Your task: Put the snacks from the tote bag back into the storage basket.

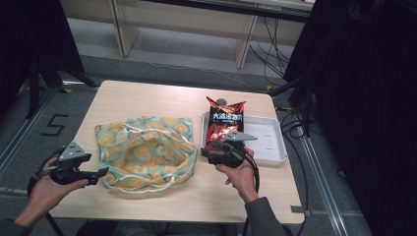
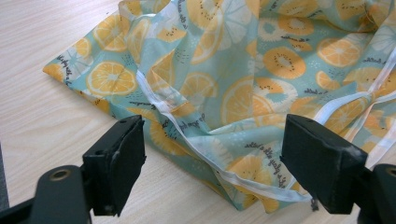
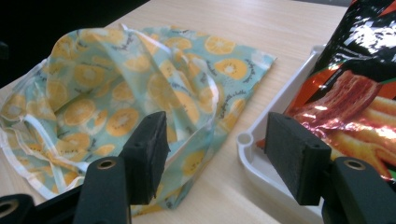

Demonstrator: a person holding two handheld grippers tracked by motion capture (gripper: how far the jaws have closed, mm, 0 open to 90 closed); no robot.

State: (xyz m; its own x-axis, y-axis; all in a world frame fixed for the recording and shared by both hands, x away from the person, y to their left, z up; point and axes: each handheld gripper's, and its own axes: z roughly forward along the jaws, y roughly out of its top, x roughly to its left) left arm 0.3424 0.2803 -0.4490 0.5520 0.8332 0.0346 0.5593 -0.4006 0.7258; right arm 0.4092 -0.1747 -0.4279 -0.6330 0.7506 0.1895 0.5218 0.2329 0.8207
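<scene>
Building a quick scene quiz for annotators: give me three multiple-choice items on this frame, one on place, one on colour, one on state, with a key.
1. Where does the snack bag lie?
A. in the white tray
B. on the floor
C. inside the fabric bag

2. What fruit colour marks the fabric bag?
A. purple
B. orange on pale teal
C. plain black

3. How do the left gripper jaws stand?
A. shut on the bag
B. shut on nothing
C. open, near the bag's edge

Key: 1 A, the red pack rests in the tray at the table's right. 2 B, orange slices cover the cloth. 3 C, a wide gap shows between the black jaws.
</scene>
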